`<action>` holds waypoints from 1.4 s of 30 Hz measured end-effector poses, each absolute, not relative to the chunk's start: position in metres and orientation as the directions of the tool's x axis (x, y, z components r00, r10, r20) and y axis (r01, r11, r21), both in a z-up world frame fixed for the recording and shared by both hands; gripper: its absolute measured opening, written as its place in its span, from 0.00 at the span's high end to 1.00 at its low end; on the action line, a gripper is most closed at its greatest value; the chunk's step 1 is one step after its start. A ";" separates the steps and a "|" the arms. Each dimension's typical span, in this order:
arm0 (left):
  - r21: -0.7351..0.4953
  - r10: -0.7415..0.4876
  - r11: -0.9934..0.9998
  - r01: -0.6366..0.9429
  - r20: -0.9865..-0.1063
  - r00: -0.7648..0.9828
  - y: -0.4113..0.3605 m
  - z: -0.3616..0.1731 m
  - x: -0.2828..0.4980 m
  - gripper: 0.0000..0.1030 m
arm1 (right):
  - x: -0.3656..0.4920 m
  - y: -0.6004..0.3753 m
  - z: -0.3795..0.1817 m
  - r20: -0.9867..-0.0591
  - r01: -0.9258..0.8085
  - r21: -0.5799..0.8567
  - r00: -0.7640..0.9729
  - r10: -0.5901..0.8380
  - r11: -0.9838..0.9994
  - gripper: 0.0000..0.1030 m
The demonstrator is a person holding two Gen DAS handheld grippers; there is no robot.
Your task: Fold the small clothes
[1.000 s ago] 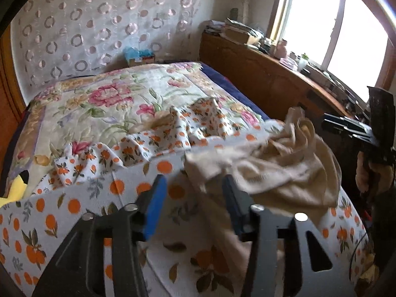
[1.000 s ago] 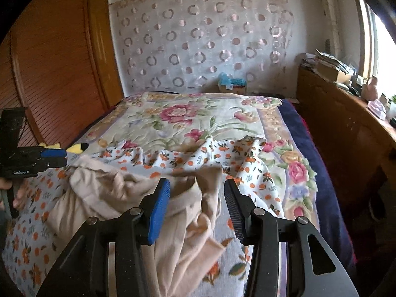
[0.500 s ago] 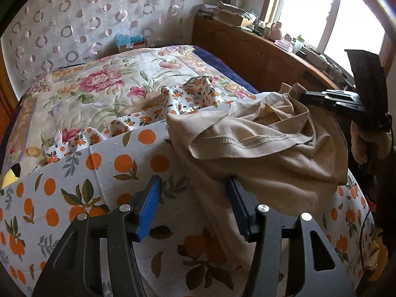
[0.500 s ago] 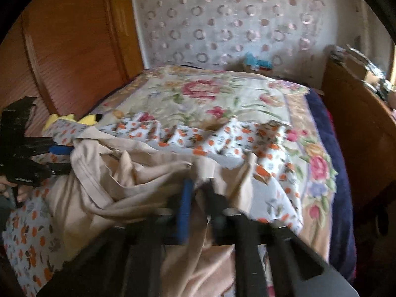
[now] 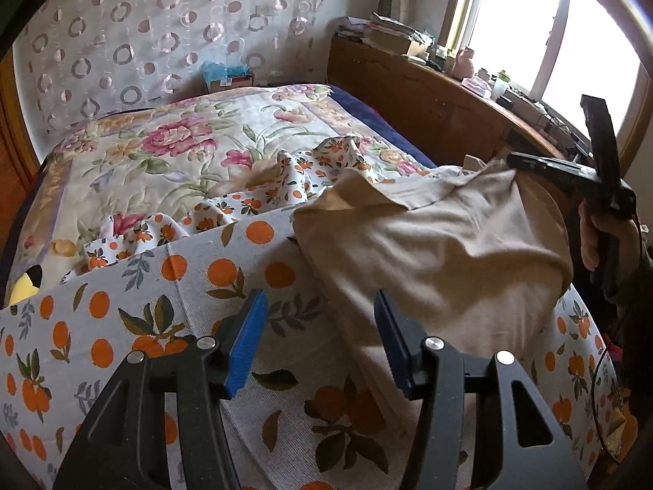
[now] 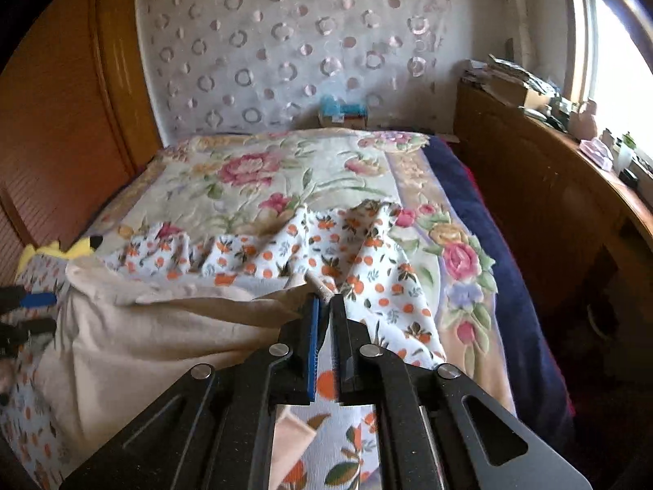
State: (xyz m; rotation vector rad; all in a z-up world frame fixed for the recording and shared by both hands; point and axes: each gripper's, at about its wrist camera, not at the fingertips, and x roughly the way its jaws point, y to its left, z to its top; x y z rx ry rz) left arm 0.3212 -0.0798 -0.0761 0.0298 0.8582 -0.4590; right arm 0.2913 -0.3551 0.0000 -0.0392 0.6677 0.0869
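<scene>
A beige garment [image 5: 440, 253] lies rumpled on an orange-dotted cloth [image 5: 171, 286] spread over the near end of the bed. My left gripper [image 5: 316, 326] is open and empty, low over the cloth at the garment's near left edge. My right gripper [image 6: 324, 306] is shut on a corner of the beige garment [image 6: 163, 326] and lifts that edge; it also shows in the left wrist view [image 5: 530, 163] at the garment's far right. The left gripper shows at the left edge of the right wrist view [image 6: 28, 310].
A floral quilt [image 6: 265, 171] covers the bed beyond the cloth. A wooden cabinet [image 5: 428, 106] with clutter runs along the right under the window. A wooden wardrobe [image 6: 61, 122] stands left. A yellow plush toy [image 5: 22, 286] lies at the bed's left edge.
My right gripper closed on the garment's corner and pulled it up and outward, spreading the beige cloth. My left gripper stayed open, shifting a little relative to the garment's edge.
</scene>
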 end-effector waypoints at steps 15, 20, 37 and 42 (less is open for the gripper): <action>-0.186 -0.447 0.848 0.497 -0.755 0.480 -0.102 -0.090 0.277 0.46 | 0.185 -0.343 0.002 -0.668 -0.233 0.043 0.717 0.202 0.971 0.61; -0.170 -0.433 0.846 0.505 -0.772 0.465 -0.110 -0.097 0.275 0.61 | 0.188 -0.339 -0.015 -0.717 -0.286 0.028 0.661 0.219 0.958 0.62; -0.112 -0.403 0.863 0.493 -0.742 0.536 -0.103 -0.081 0.264 0.91 | 0.198 -0.386 0.003 -0.702 -0.232 0.018 0.690 0.177 0.973 0.96; -0.157 -0.419 0.859 0.487 -0.763 0.493 -0.099 -0.086 0.270 0.86 | 0.203 -0.410 0.008 -0.670 -0.109 0.040 0.734 0.108 0.993 0.90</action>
